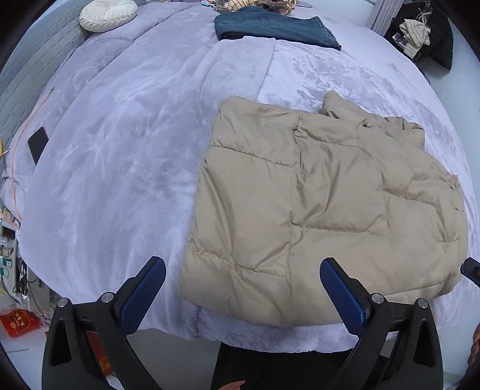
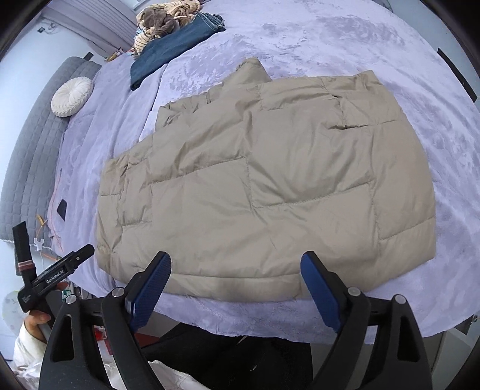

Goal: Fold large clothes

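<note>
A beige quilted puffer jacket (image 1: 324, 210) lies folded into a rough rectangle near the front edge of the bed; it also shows in the right wrist view (image 2: 270, 186). My left gripper (image 1: 243, 267) is open and empty, held above the jacket's front left corner. My right gripper (image 2: 235, 261) is open and empty, above the jacket's front edge. The left gripper's body (image 2: 57, 276) shows at the lower left of the right wrist view.
The bed has a lavender plush blanket (image 1: 120, 150). Folded blue jeans (image 1: 270, 28) and a heap of clothes (image 2: 165, 18) lie at the far side. A round cream cushion (image 1: 106, 13) rests by the grey headboard (image 2: 27, 156). A black phone (image 1: 37, 144) lies at the left edge.
</note>
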Demonstrator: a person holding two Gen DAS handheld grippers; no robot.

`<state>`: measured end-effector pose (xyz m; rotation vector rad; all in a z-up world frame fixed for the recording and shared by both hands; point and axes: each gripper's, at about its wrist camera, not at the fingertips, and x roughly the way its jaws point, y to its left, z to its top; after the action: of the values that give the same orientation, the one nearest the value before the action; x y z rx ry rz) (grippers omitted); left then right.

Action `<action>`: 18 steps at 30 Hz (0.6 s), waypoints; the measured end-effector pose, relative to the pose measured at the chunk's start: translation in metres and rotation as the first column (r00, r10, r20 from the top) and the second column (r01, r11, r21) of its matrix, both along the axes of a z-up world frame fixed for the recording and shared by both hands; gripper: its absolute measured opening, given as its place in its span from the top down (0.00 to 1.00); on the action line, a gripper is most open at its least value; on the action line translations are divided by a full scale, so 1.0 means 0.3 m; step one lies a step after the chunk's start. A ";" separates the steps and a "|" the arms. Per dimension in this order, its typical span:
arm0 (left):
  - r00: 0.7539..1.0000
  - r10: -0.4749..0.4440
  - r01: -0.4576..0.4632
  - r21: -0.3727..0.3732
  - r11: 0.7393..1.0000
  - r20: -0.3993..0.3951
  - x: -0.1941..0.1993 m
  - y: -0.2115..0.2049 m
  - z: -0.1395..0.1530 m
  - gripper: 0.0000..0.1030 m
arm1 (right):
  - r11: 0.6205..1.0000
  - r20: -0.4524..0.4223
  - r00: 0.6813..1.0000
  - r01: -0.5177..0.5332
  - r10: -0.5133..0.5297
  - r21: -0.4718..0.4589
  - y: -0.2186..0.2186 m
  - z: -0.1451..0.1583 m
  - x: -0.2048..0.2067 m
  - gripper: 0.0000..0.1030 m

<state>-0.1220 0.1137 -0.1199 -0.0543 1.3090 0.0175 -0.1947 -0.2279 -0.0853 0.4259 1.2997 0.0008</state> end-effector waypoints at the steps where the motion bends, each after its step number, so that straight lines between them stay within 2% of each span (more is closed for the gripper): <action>1: 1.000 -0.010 0.010 -0.004 1.000 -0.001 0.016 0.018 -0.003 0.00 | 1.000 -0.005 1.000 0.002 -0.003 -0.010 0.023 -0.007 0.013 0.13; 9: 0.996 -0.088 0.087 -0.040 0.995 -0.033 0.132 0.119 -0.058 0.00 | 0.995 -0.029 0.998 0.059 -0.061 -0.077 0.154 -0.068 0.102 0.13; 18: 0.992 -0.110 0.102 -0.115 0.988 -0.068 0.203 0.151 -0.165 0.00 | 0.987 -0.080 0.991 0.097 -0.108 -0.127 0.212 -0.139 0.174 0.12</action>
<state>-0.0612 0.1590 -0.1695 -0.0795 1.3849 -0.1455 -0.1425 -0.1643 -0.1271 0.3906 1.3540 -0.1849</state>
